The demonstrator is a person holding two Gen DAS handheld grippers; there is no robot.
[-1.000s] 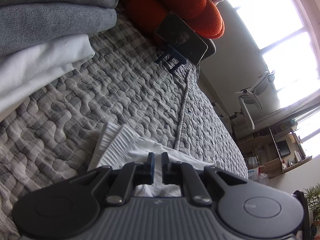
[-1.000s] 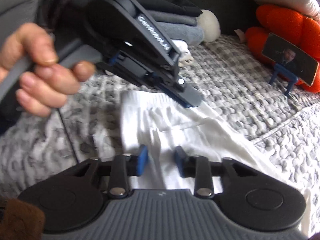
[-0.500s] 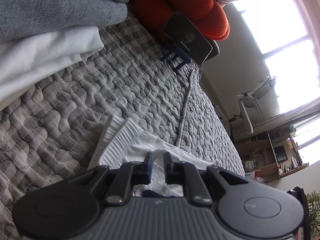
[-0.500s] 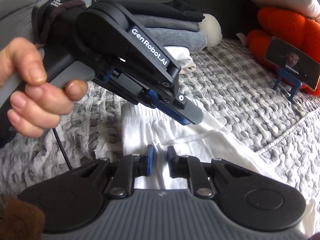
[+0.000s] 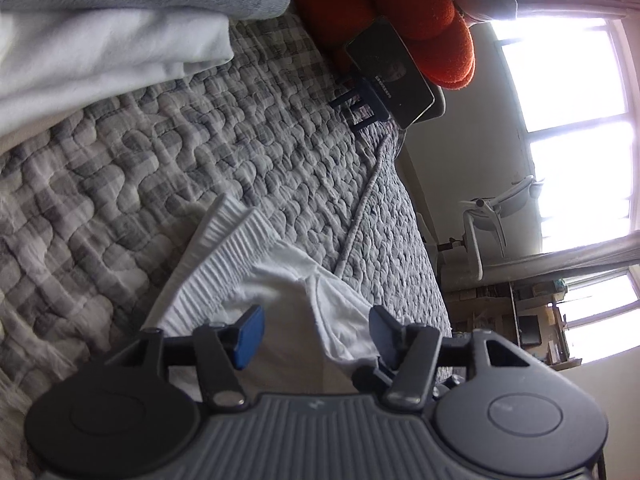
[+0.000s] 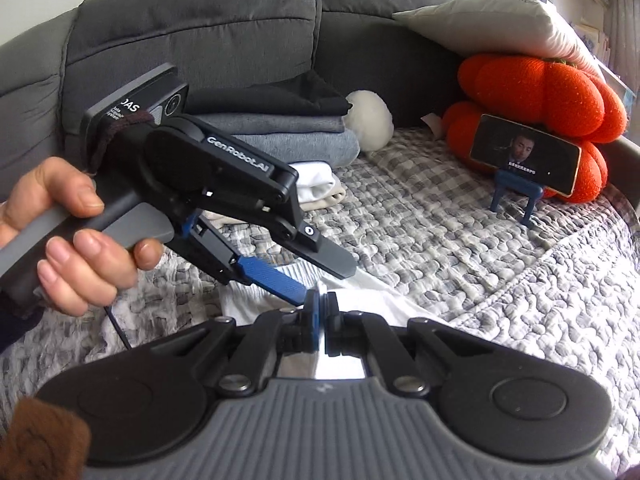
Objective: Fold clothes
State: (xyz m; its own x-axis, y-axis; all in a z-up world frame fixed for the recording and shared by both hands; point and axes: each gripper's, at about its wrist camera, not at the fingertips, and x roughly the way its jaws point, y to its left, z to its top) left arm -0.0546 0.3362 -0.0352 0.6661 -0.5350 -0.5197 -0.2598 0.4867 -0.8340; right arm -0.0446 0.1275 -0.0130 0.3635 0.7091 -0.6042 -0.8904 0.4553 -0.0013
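Note:
A white garment with a ribbed waistband (image 5: 224, 256) lies on the grey quilted bed cover (image 5: 140, 160). My left gripper (image 5: 316, 332) is open, its fingers spread just above the white cloth. In the right wrist view the left gripper (image 6: 316, 276) shows from the side, held by a hand, its blue pad and grey finger apart over the garment (image 6: 360, 284). My right gripper (image 6: 322, 320) is shut on a fold of the white garment, right by the left gripper's tips.
A stack of folded grey, black and white clothes (image 6: 288, 136) sits at the back against the grey sofa (image 6: 200, 32). An orange pumpkin cushion (image 6: 540, 84) and a phone on a blue stand (image 6: 524, 160) are at the right.
My left gripper was shut on the white cloth and has opened wide, letting it go. My right gripper has closed from open onto the garment and moved up close to the left gripper.

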